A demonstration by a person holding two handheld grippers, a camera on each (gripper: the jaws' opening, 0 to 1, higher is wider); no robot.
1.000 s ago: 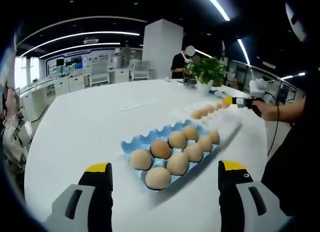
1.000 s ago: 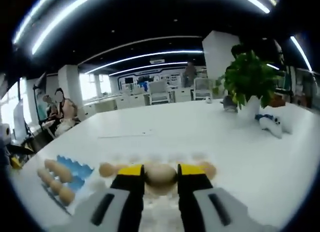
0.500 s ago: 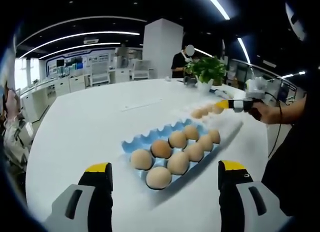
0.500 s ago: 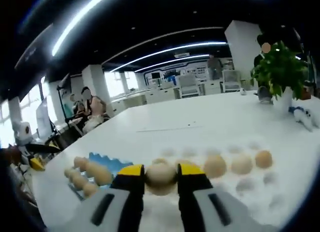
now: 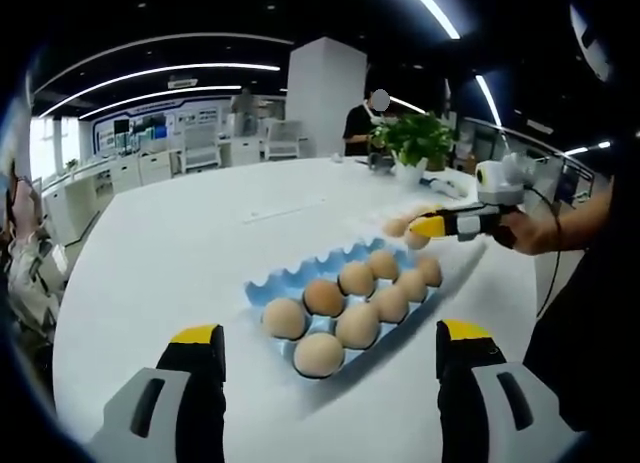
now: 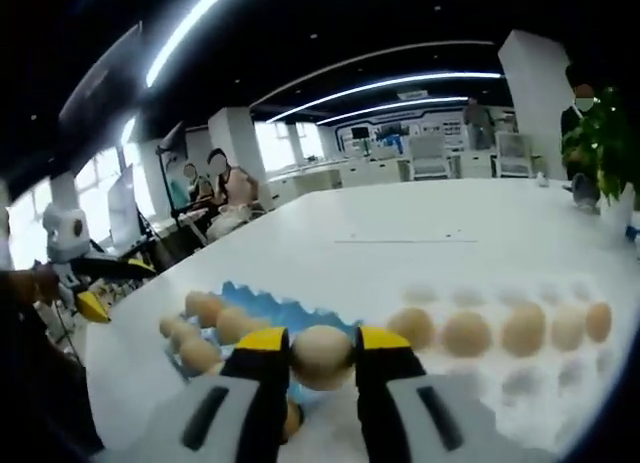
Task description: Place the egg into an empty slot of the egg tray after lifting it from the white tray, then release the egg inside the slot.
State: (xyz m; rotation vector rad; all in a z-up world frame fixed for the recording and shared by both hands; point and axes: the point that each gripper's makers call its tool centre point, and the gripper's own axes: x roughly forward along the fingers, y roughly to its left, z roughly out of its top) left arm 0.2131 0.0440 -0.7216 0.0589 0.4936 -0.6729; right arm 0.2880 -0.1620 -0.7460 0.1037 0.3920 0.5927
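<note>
Left gripper (image 5: pixel 330 368), jaws spread wide and holding nothing, hangs just short of the blue egg tray (image 5: pixel 262 286). Right gripper (image 6: pixel 321 355) pinches an egg (image 6: pixel 322 355) above that tray's near end, the white tray (image 6: pixel 560 383) lying beside it to the right.
</note>
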